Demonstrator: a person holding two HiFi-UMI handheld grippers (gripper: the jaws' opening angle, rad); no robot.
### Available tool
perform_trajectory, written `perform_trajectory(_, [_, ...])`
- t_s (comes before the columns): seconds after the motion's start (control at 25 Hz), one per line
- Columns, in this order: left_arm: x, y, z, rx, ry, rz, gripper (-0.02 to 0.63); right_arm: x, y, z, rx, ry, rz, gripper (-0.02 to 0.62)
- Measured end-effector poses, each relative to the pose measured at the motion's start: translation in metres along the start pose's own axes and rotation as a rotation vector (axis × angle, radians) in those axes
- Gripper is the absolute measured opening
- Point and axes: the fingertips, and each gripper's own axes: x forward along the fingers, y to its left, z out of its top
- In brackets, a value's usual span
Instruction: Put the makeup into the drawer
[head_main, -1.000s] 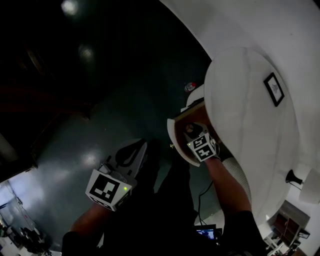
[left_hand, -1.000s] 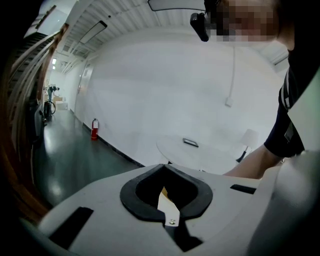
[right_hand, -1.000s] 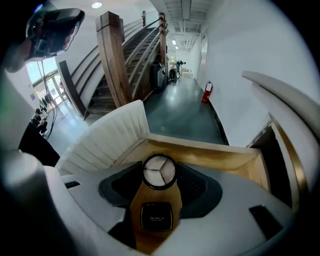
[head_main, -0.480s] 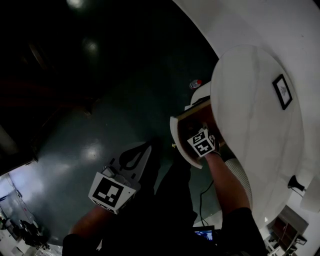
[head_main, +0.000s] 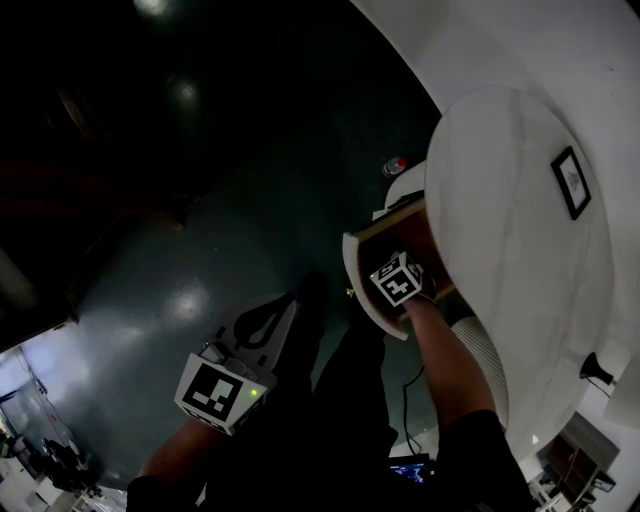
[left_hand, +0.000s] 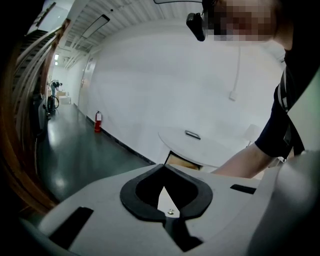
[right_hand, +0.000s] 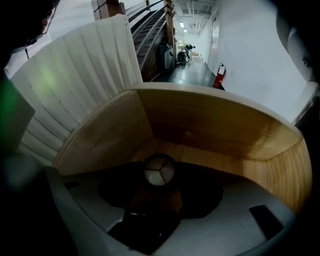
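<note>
Right gripper view: the right gripper (right_hand: 160, 184) pinches a round-capped makeup bottle (right_hand: 159, 170) in its fingers inside the wooden drawer (right_hand: 210, 127). The left gripper (left_hand: 163, 171), well apart from the drawer, has its fingers pressed together.

The drawer (head_main: 368, 290) juts from under the bench (head_main: 510, 230); the makeup (right_hand: 159, 170), between the right tongs (head_main: 400, 283), is inside it.

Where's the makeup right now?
In the right gripper view, the makeup is gripped in the right hand-held gripper, inside the open wooden drawer of the white table.
</note>
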Motion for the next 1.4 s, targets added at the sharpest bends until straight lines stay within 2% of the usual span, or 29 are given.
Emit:
perform_trajectory(0.16, [0.0, 0.001, 0.001, 0.0, 0.001, -0.005, 0.011, 0.0, -0.001, -0.004, 0.055, 0.025, 0.005, 0.221])
perform_trajectory(0.56, [-0.008, -0.006, 0.035, 0.019, -0.042, -0.037, 0.011, -0.07, 0.011, 0.029, 0.113, -0.107, -0.042, 0.222])
perform_trajectory(1.04, [-0.034, -0.028, 0.092, 0.109, -0.157, -0.152, 0.009, -0.205, 0.045, 0.074, 0.252, -0.358, -0.125, 0.221])
perform_trajectory(1.4, [-0.042, -0.085, 0.113, 0.204, -0.158, -0.296, 0.009, -0.334, 0.051, 0.094, 0.343, -0.563, -0.229, 0.198])
